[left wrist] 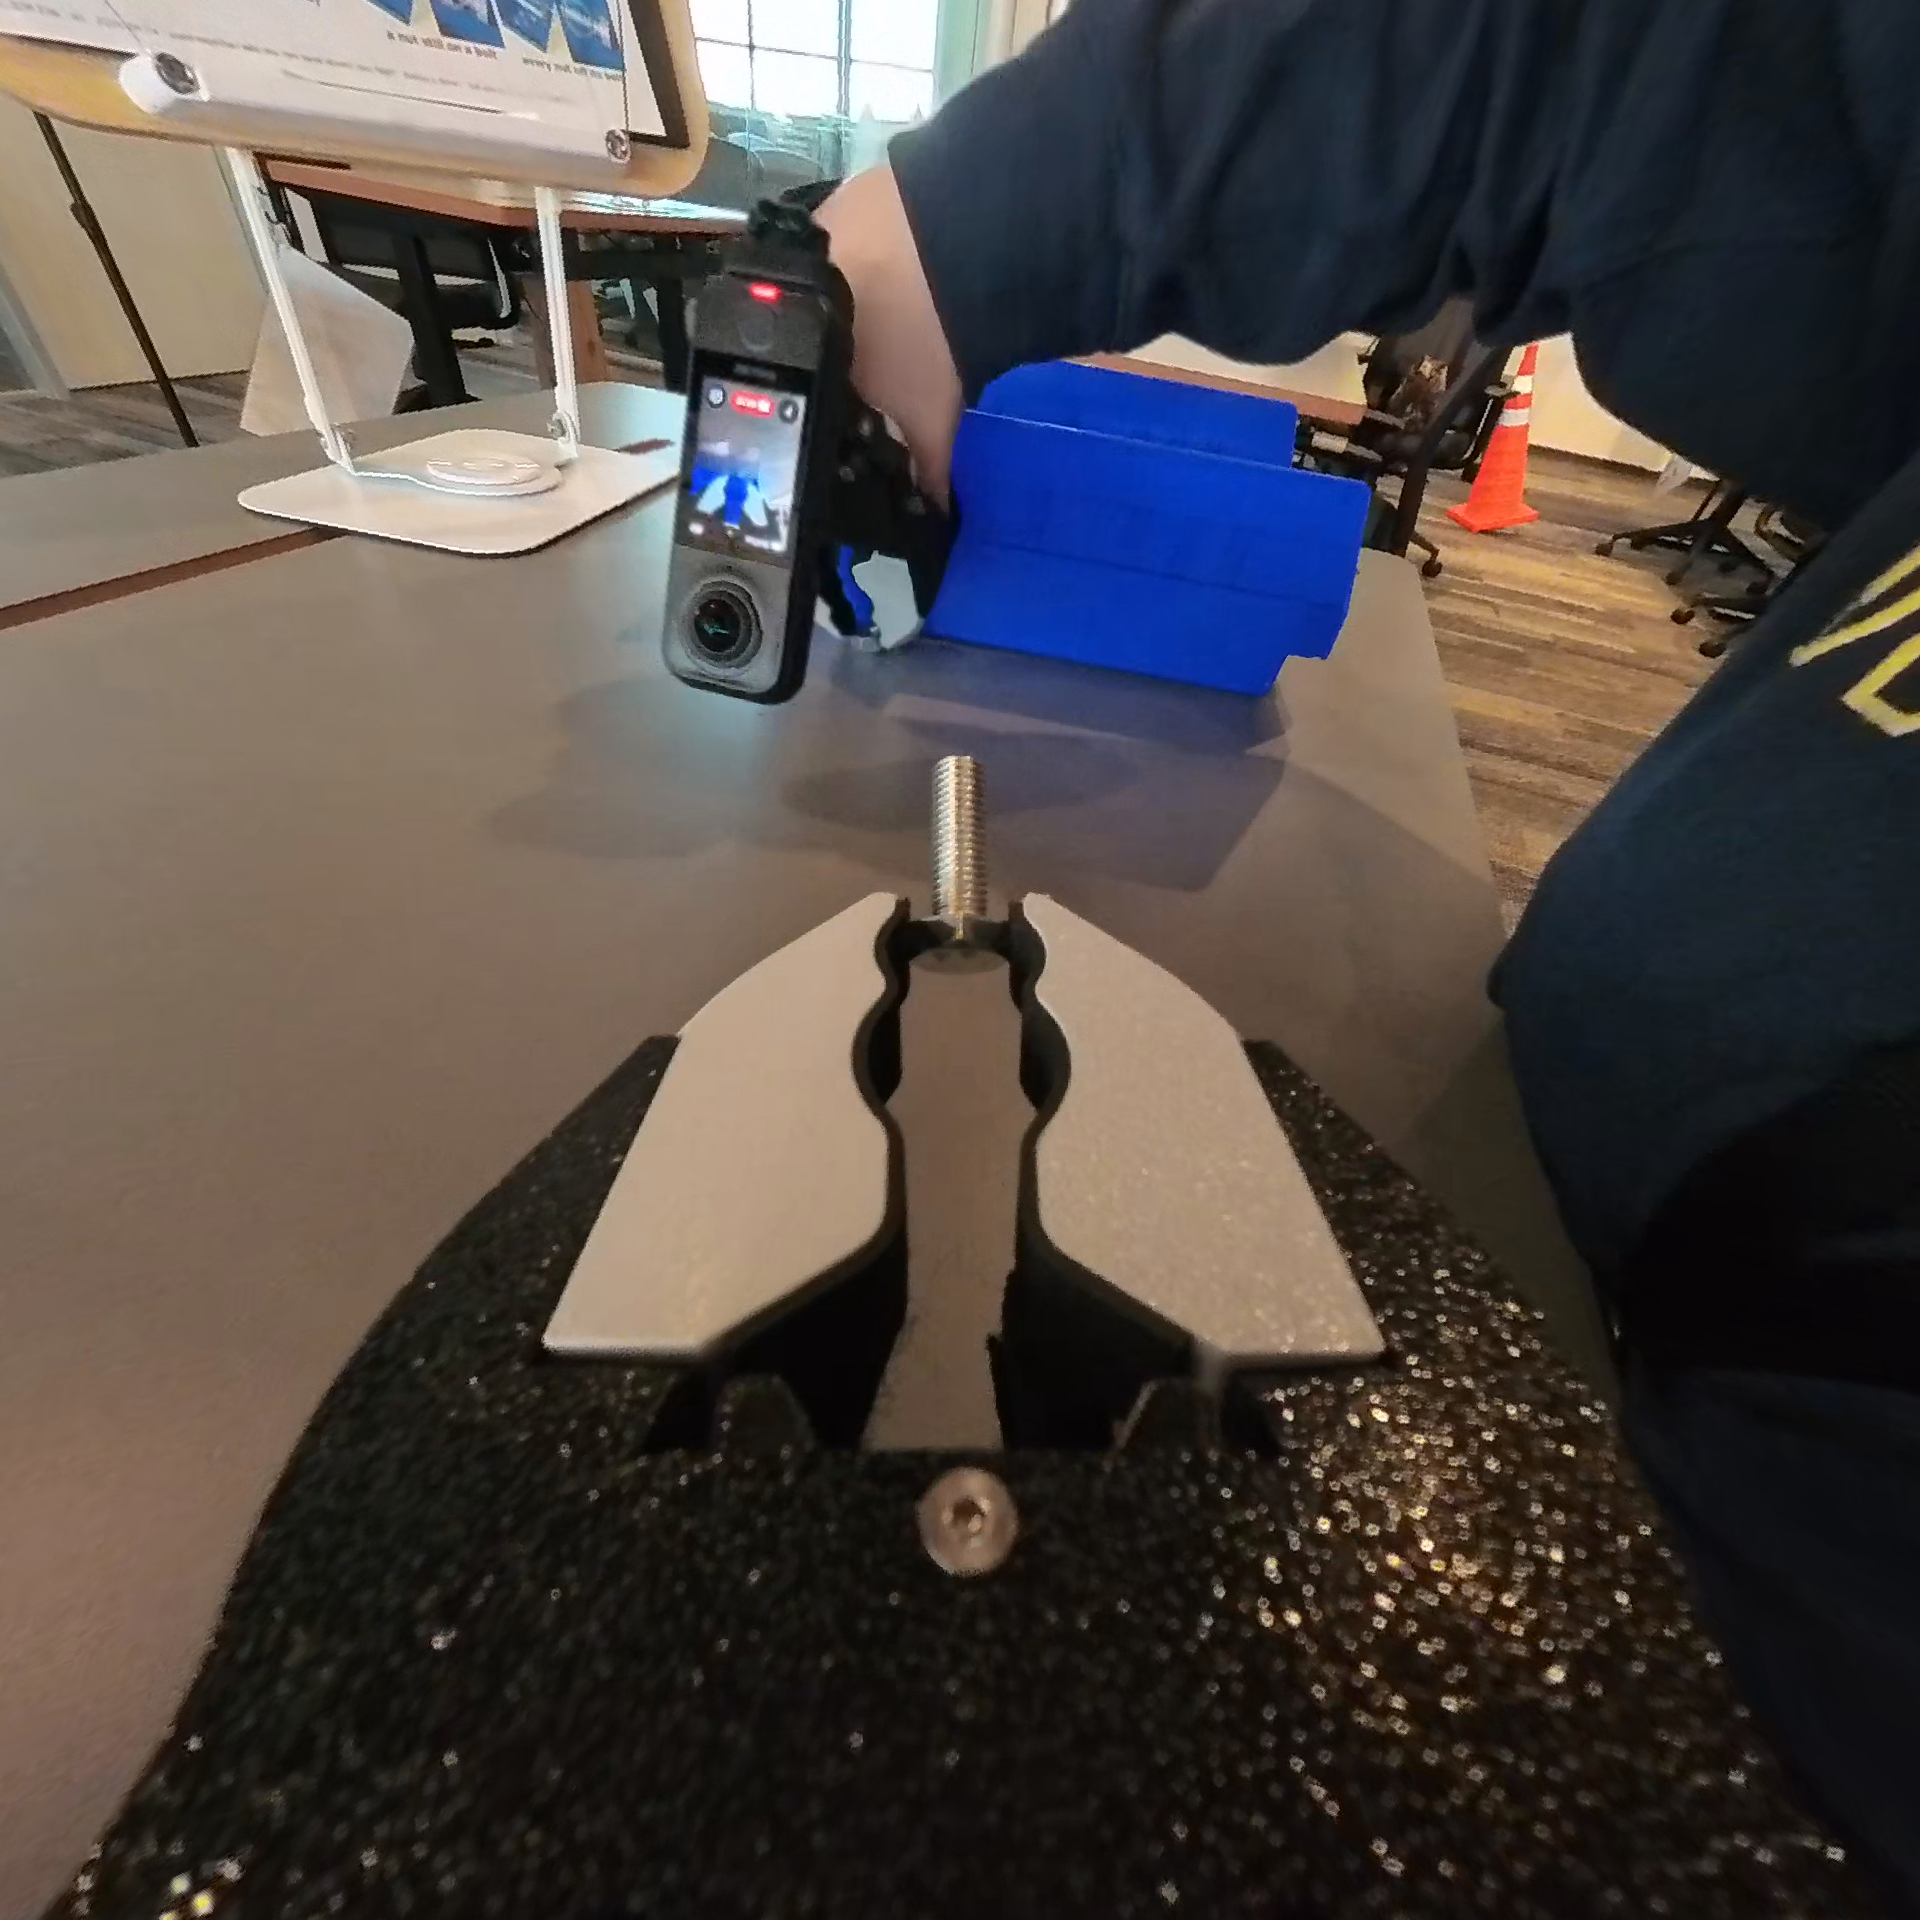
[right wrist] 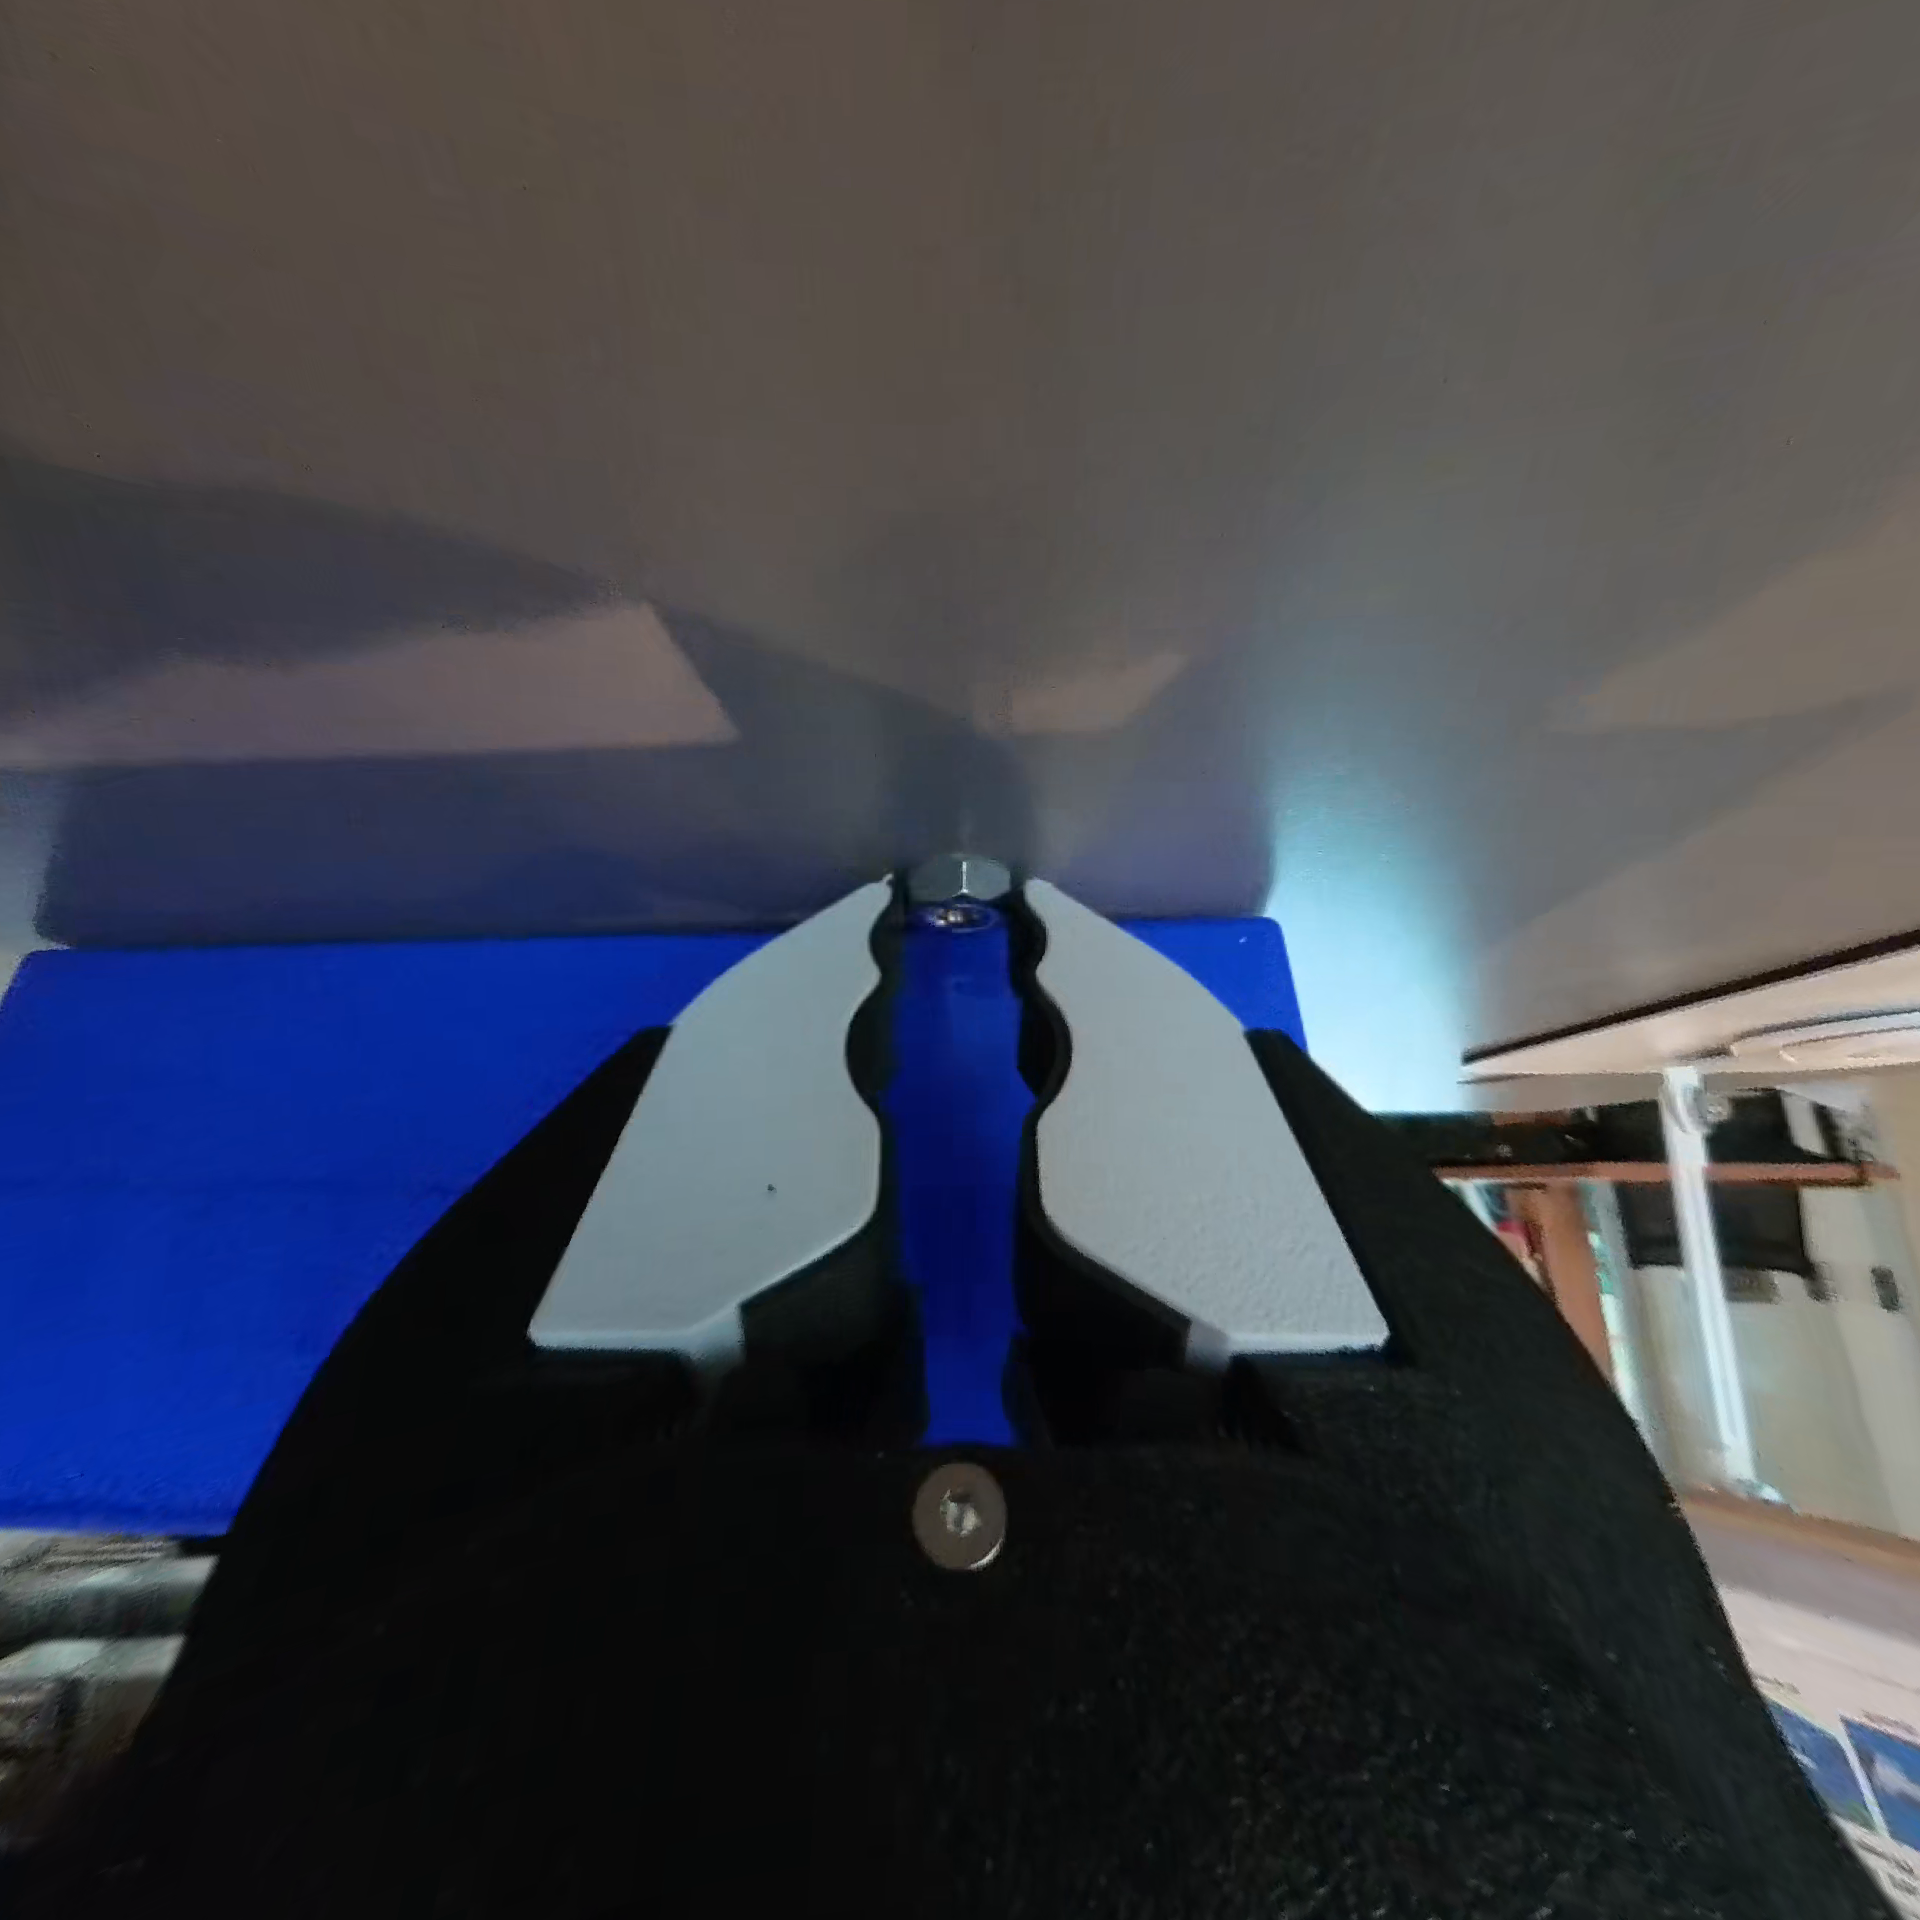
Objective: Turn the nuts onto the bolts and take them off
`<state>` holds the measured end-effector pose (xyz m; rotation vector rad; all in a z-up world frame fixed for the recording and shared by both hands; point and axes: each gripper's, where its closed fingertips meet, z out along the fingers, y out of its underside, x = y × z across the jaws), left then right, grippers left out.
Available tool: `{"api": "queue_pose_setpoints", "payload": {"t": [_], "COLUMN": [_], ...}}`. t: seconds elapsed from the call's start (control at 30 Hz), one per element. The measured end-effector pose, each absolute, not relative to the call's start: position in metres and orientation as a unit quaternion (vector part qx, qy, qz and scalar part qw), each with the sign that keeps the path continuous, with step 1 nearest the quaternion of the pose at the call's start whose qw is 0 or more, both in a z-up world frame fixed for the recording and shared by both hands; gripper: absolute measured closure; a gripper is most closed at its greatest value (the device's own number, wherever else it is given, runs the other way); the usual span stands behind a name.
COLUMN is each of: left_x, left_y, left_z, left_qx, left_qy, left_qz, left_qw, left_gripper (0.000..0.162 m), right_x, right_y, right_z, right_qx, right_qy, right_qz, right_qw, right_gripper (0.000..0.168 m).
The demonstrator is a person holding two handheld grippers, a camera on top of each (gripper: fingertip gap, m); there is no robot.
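Silver threads catch your eye first in the left wrist view: your left gripper (left wrist: 956, 920) has its 2 fingertips closed on the head end of a bolt (left wrist: 957, 842), whose threaded shank stands upright just past the tips above the grey table (left wrist: 364, 935); the head itself sits down in the notch and is mostly hidden. Beyond it your right gripper (left wrist: 873, 634) hangs tilted over the table, but its camera body and your hand (left wrist: 894, 343) cover most of it, so from here you cannot tell how its fingers stand. Just behind it sits a blue bin (left wrist: 1143, 540), touching the table, its inside out of sight. A white stand (left wrist: 436, 478) with a board is at far left, the board cut off by the top edge. In the right wrist view, your right gripper (right wrist: 954, 902) points down at the table (right wrist: 935, 364), fingertips nearly together and pinching a small silver nut (right wrist: 952, 876) right at the tips. Only the nut's upper faces show, and something shiny just below it between the fingers is too blurred to name. The blue bin (right wrist: 312, 1195) fills the lower left, partly behind the gripper body.
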<state>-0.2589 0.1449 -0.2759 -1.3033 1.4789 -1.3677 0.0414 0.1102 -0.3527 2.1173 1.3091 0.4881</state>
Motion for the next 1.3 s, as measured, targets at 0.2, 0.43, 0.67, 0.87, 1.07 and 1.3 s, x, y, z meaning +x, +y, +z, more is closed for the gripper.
{"api": "queue_pose_setpoints", "payload": {"t": [0.2, 0.43, 0.67, 0.87, 1.07, 1.3], "left_x": [-0.260, -0.261, -0.261, -0.260, -0.259, -0.259], "left_y": [0.151, 0.145, 0.131, 0.136, 0.134, 0.133], "left_z": [-0.274, -0.279, -0.285, -0.287, -0.289, -0.289], "left_qx": [-0.515, -0.508, -0.488, -0.502, -0.499, -0.498], "left_qy": [0.559, 0.582, 0.618, 0.612, 0.620, 0.622], "left_qz": [-0.533, -0.529, -0.522, -0.513, -0.508, -0.507], "left_qw": [0.371, 0.352, 0.328, 0.331, 0.331, 0.328], "left_gripper": [0.145, 0.145, 0.145, 0.145, 0.145, 0.145], "right_x": [-0.017, -0.167, -0.224, -0.183, -0.173, -0.176], "right_y": [0.132, 0.153, 0.129, 0.130, 0.121, 0.111], "right_z": [-0.345, -0.298, -0.266, -0.332, -0.350, -0.346], "right_qx": [0.834, 0.803, 0.732, 0.765, 0.733, 0.771], "right_qy": [0.523, 0.547, 0.555, 0.617, 0.668, 0.630], "right_qz": [0.119, -0.085, -0.219, 0.014, 0.090, -0.013], "right_qw": [0.129, -0.219, -0.329, -0.185, -0.092, -0.091], "right_gripper": [0.150, 0.150, 0.150, 0.150, 0.150, 0.137]}}
